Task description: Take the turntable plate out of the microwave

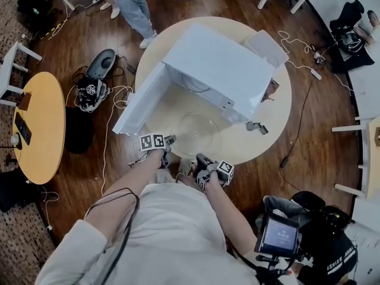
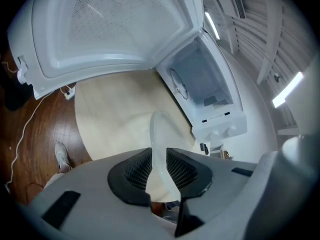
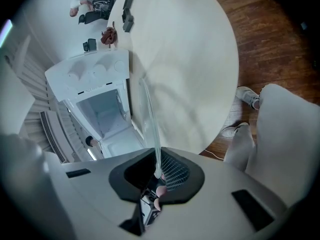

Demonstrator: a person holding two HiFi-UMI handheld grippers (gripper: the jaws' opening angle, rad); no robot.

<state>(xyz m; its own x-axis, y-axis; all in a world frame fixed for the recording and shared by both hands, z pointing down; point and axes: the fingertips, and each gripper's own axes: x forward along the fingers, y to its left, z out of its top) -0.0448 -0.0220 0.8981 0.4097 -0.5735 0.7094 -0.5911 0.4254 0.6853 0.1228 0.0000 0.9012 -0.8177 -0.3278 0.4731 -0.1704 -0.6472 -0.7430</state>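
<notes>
The clear glass turntable plate [image 1: 199,132] is out in front of the white microwave [image 1: 219,64], over the round pale table [image 1: 267,141]. The microwave door [image 1: 139,103] hangs open to the left. My left gripper [image 1: 169,140] is at the plate's near-left rim. In the left gripper view the plate [image 2: 159,134] runs edge-on between the pads of that gripper [image 2: 159,169], whose jaws stand slightly apart. My right gripper [image 1: 202,159] is at the near rim, and in the right gripper view it [image 3: 159,171] is shut on the thin glass edge [image 3: 150,124].
A small dark object [image 1: 256,126] lies on the table to the right of the plate. A white box [image 1: 267,46] sits behind the microwave. A person [image 1: 133,5] stands beyond the table. A yellow table [image 1: 38,126] stands at left, with cables on the wooden floor.
</notes>
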